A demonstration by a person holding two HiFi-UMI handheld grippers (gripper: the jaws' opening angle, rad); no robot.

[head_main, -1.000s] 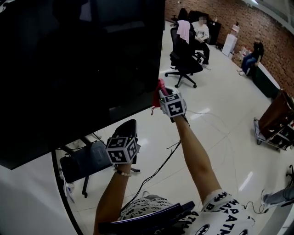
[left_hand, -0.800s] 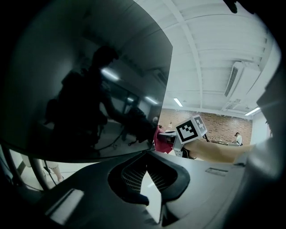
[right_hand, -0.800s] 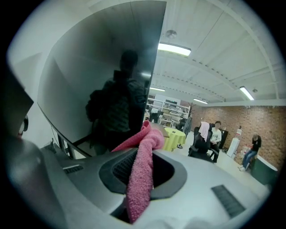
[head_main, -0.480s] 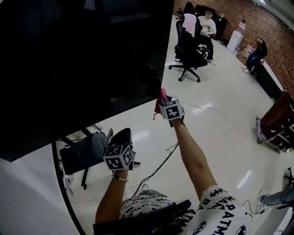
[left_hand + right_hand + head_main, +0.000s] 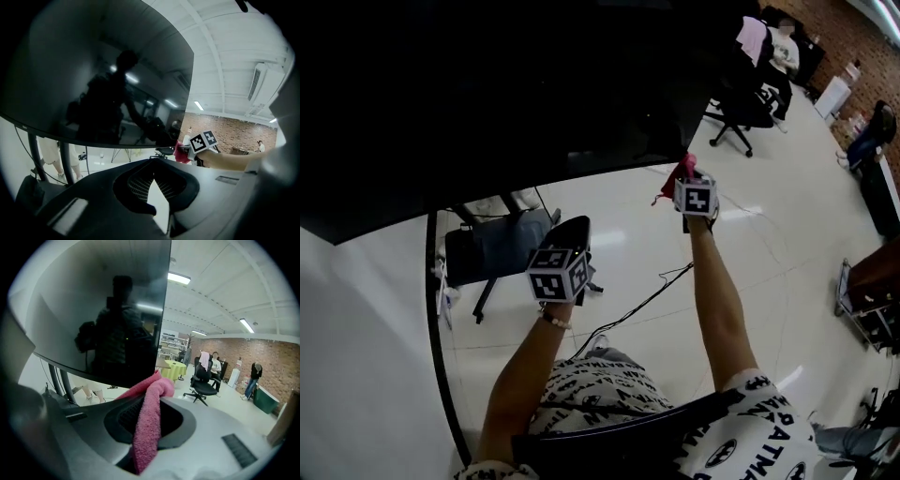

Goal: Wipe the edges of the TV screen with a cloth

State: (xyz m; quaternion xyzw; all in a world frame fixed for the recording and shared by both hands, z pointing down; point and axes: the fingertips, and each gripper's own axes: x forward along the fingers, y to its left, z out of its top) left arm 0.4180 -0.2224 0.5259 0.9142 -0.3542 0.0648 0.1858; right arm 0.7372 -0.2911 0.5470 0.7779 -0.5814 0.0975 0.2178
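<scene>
The big black TV screen (image 5: 506, 84) fills the top of the head view, and it shows dark and glossy in the left gripper view (image 5: 93, 79) and the right gripper view (image 5: 108, 310). My right gripper (image 5: 686, 181) is shut on a pink cloth (image 5: 679, 174) and holds it against the screen's lower right corner. The cloth (image 5: 149, 418) hangs between the right gripper's (image 5: 158, 394) jaws. My left gripper (image 5: 572, 232) hangs lower, below the bottom edge and apart from it. Its jaws (image 5: 153, 161) meet at the tips, nothing between them. From there the cloth (image 5: 181, 153) shows at the corner.
The TV stand's legs (image 5: 502, 204) and a black chair (image 5: 492, 248) stand under the screen. A cable (image 5: 637, 305) runs over the glossy white floor. An office chair (image 5: 745, 108) and seated people (image 5: 872, 131) are far right, by a brick wall.
My right gripper has slid the cloth from the screen's right edge down to its lower right corner. The head view has swung, and the left gripper has stayed low.
</scene>
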